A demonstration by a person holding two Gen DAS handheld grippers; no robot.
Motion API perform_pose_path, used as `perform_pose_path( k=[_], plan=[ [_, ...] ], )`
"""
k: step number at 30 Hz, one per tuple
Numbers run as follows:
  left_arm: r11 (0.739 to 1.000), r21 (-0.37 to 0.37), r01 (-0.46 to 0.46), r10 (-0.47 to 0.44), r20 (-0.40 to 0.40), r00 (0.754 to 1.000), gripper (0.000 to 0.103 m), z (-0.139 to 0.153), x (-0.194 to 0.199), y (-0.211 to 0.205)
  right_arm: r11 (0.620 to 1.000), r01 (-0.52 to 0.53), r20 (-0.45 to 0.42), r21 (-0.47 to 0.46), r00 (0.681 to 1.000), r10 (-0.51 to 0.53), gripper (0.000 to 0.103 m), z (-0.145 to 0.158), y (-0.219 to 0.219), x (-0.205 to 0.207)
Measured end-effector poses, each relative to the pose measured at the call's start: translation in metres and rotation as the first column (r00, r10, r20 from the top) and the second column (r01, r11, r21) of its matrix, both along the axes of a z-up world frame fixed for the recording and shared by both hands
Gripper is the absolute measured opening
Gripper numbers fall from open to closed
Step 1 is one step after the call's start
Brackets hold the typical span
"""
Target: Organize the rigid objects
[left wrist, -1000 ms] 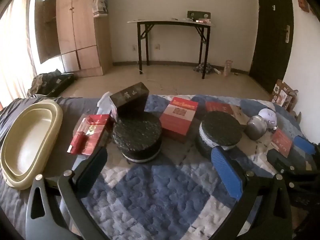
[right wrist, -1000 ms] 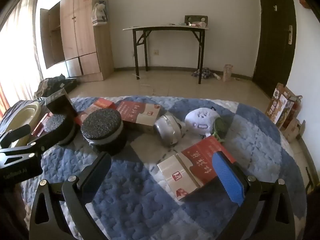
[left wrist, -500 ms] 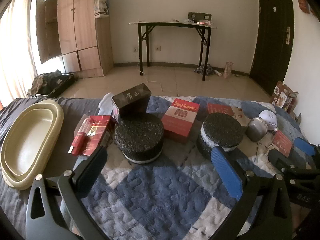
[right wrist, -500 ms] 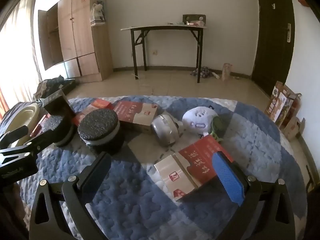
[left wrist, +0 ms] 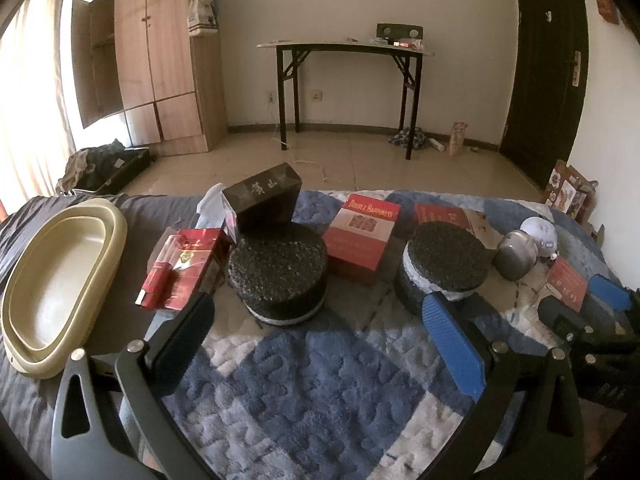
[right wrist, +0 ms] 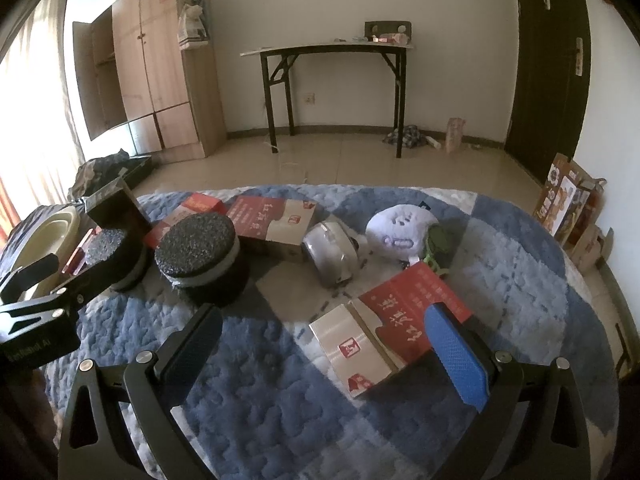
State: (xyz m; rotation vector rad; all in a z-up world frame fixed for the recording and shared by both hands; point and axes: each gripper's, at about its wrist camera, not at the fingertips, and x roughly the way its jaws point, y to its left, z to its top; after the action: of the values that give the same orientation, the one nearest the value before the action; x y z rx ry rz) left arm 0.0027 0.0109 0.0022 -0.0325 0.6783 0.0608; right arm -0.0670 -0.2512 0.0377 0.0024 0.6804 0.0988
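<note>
Both grippers [left wrist: 320, 344] [right wrist: 324, 344] hover open above bare quilt [right wrist: 280, 408].

Place: a home bedroom
Evidence: quilted blue-and-white bedspread [left wrist: 304, 392], wooden wardrobe [left wrist: 156, 60], folding table [left wrist: 348, 48] against the wall, dark door [left wrist: 548, 60], tiled floor [right wrist: 340, 164]

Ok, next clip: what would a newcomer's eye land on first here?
Probably the two round black foam blocks sitting mid-quilt among red boxes, one reading Double Happiness. A cream tub lies at far left. Both the left claw and right claw hang open, holding nothing.
</note>
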Motion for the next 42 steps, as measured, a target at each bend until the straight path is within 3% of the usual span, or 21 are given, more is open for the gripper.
perform_pose_path(
  k=[42],
  plan=[
    [1.0,-0.01,0.005,-0.005,-0.006,1.0,0.103,-0.0009,0.0004,0.0002,1.0,0.002,-0.016,0.01,1.0,-0.001,0.103,0.0013,-0.0032,0.0063]
  ],
)
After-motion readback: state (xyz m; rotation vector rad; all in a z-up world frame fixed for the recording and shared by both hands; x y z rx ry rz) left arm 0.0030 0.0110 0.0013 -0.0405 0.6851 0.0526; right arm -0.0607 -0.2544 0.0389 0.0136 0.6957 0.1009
